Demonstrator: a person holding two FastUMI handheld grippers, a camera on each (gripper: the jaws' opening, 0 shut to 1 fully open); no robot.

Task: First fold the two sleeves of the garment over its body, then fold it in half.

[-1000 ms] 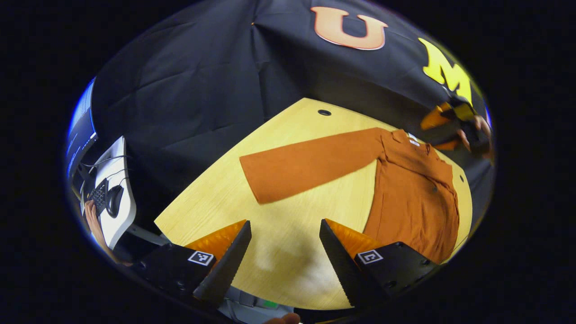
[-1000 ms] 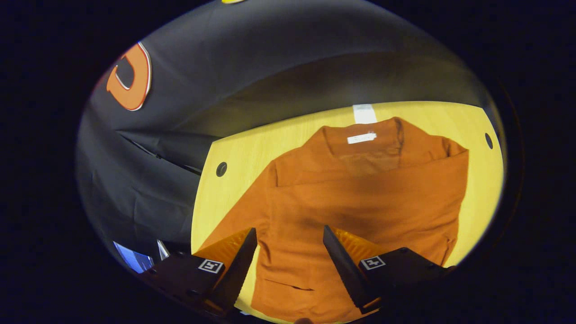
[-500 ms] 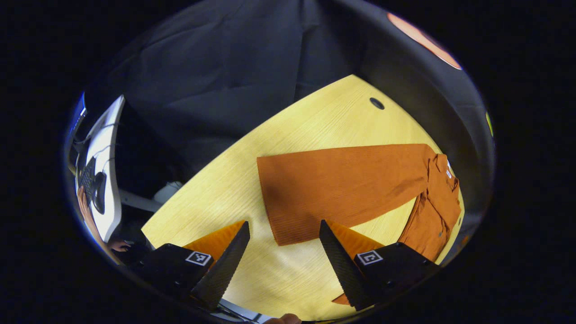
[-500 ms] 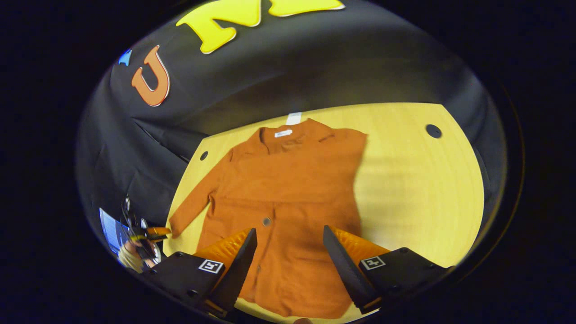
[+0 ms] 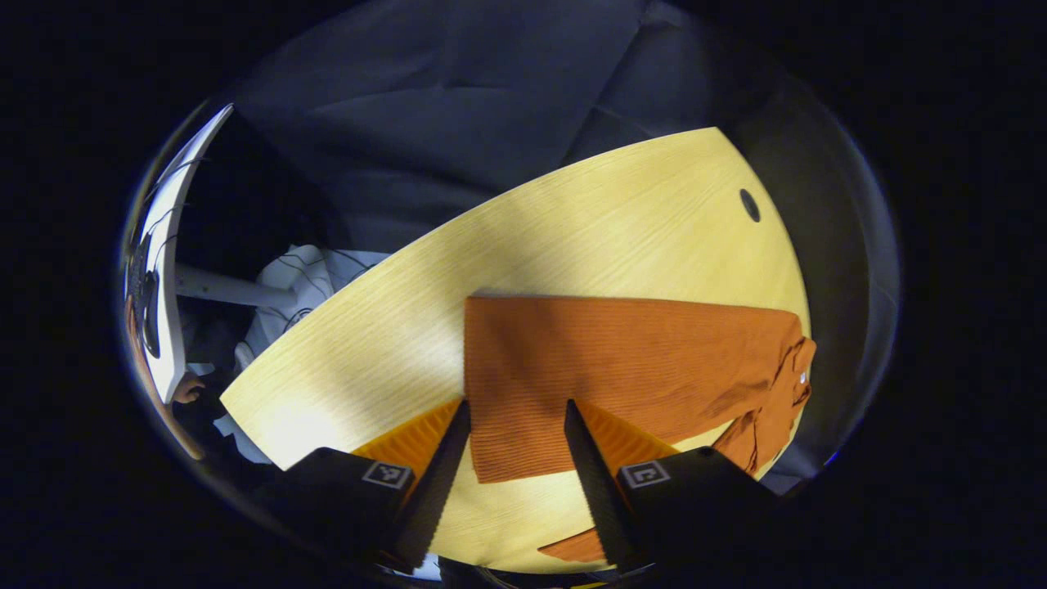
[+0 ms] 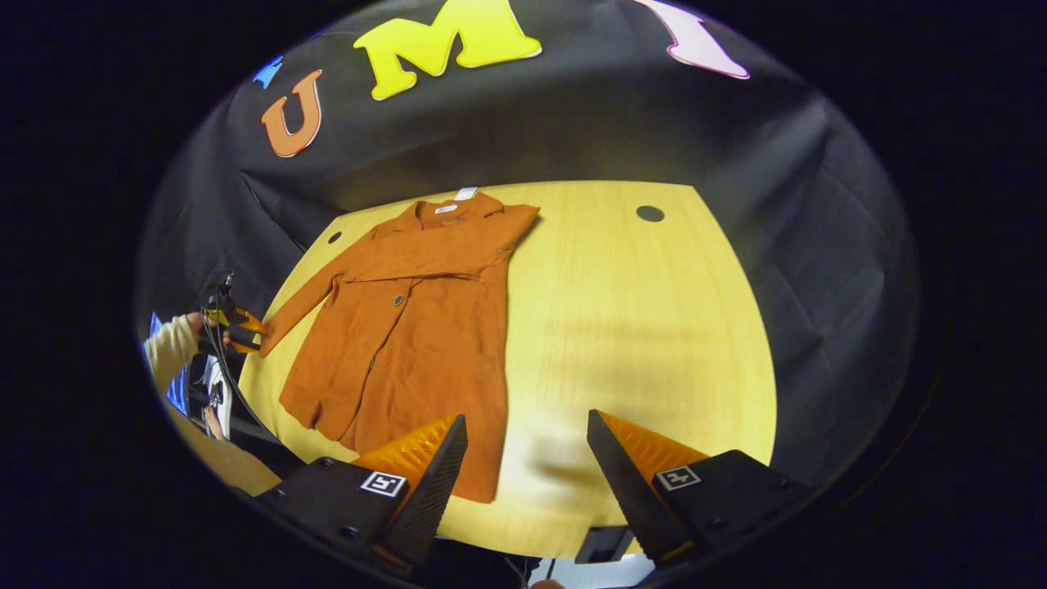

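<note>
An orange button-front cardigan (image 6: 409, 319) lies flat on the yellow wooden bench (image 6: 638, 327), collar toward the booth wall and hem toward the near edge, spread out so that its parts can be turned over one at a time. In the right gripper view one sleeve already lies crosswise over the chest, just below the collar, which is how the task wants a sleeve to lie; the other sleeve (image 5: 605, 368) runs out sideways from the shoulder, flat on the wood and well clear of the body. The left claw (image 5: 511, 458) is right at the cuff end of that outstretched sleeve, its two fingers apart with the cuff edge between them, though I cannot tell whether they touch the cloth or hover just above it. Standing that way makes sense to me: the cuff is the free end, and taken there the whole sleeve would swing about the shoulder and across the front. The same claw shows small and far off in the right gripper view, with a pale-sleeved hand (image 6: 176, 343) holding it at the bench's side. The right claw (image 6: 523, 458) hangs back over the bare bench beside the hem, fingers apart and holding nothing, seemingly kept out of the way of the cloth. As things lie, I would judge one sleeve folded, one left, and the halving fold yet to come.
</note>
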